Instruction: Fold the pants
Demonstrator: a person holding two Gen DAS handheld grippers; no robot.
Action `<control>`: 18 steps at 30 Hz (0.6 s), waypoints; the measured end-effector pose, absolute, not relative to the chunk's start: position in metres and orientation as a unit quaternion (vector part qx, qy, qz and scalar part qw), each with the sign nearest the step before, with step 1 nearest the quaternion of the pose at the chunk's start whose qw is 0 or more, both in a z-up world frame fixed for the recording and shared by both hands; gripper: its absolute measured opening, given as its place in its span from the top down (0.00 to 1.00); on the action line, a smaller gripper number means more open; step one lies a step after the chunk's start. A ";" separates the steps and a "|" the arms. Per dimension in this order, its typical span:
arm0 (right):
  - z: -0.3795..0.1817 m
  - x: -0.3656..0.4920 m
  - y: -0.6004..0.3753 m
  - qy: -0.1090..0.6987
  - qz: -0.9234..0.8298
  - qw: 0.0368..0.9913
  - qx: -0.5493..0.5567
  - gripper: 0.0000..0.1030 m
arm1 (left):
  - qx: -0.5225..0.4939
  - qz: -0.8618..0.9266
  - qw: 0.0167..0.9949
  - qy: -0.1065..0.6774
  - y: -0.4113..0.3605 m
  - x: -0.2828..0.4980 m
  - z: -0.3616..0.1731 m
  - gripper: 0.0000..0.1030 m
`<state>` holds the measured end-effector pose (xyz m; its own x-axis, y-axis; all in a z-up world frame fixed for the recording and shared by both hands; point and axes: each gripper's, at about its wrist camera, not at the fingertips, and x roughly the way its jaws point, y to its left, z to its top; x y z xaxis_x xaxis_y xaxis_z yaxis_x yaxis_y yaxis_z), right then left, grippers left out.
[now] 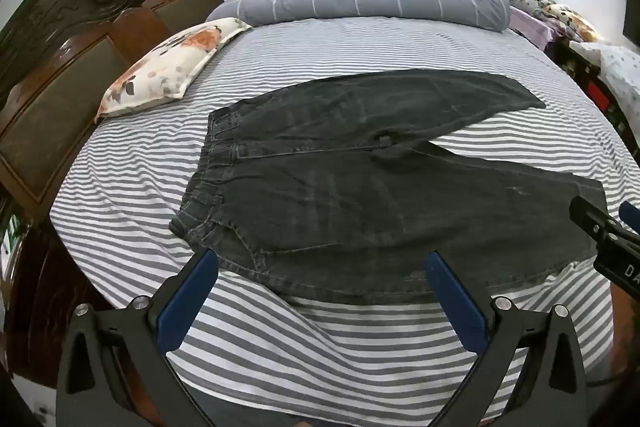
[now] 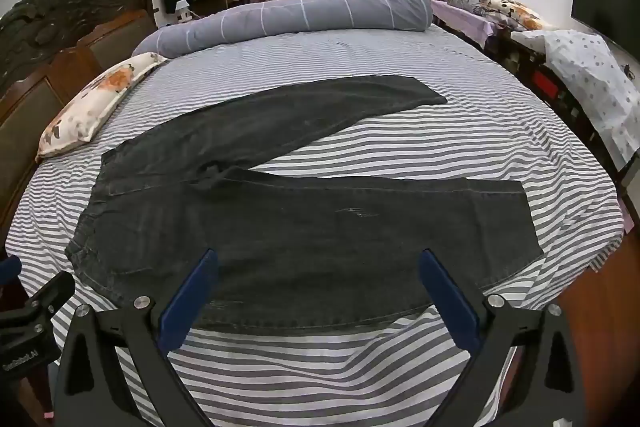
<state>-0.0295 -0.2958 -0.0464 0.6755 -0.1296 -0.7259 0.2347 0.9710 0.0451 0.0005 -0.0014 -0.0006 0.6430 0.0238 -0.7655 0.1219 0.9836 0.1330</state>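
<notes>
Dark grey jeans (image 1: pixel 360 187) lie flat on the striped bed sheet (image 1: pixel 280 59), waistband to the left and the two legs spread apart in a V toward the right. In the right wrist view the same jeans (image 2: pixel 300 227) stretch across the middle, the near leg ending at right. My left gripper (image 1: pixel 320 259) hovers open above the near edge of the jeans by the hip, nothing between its blue pads. My right gripper (image 2: pixel 318 259) is open too, over the near leg's lower edge, and empty. It also shows at the right edge of the left wrist view as the right gripper (image 1: pixel 604 223).
A floral pillow (image 1: pixel 168 67) lies at the left by the carved wooden headboard (image 1: pixel 72 39). A rolled grey checked duvet (image 1: pixel 372 3) runs along the far side of the bed. A second bed with bedding (image 2: pixel 560 51) stands at the right.
</notes>
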 end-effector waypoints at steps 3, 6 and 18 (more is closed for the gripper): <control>-0.045 -0.030 -0.296 0.384 -0.096 0.915 0.079 0.03 | 0.076 -0.036 0.901 0.425 -0.002 0.001 -0.001 0.00; -0.045 -0.029 -0.295 0.387 -0.096 0.914 0.076 0.03 | 0.075 -0.039 0.901 0.426 0.002 0.001 -0.006 0.00; -0.045 -0.030 -0.299 0.391 -0.095 0.912 0.076 0.03 | 0.075 -0.031 0.903 0.422 0.000 -0.001 -0.009 0.00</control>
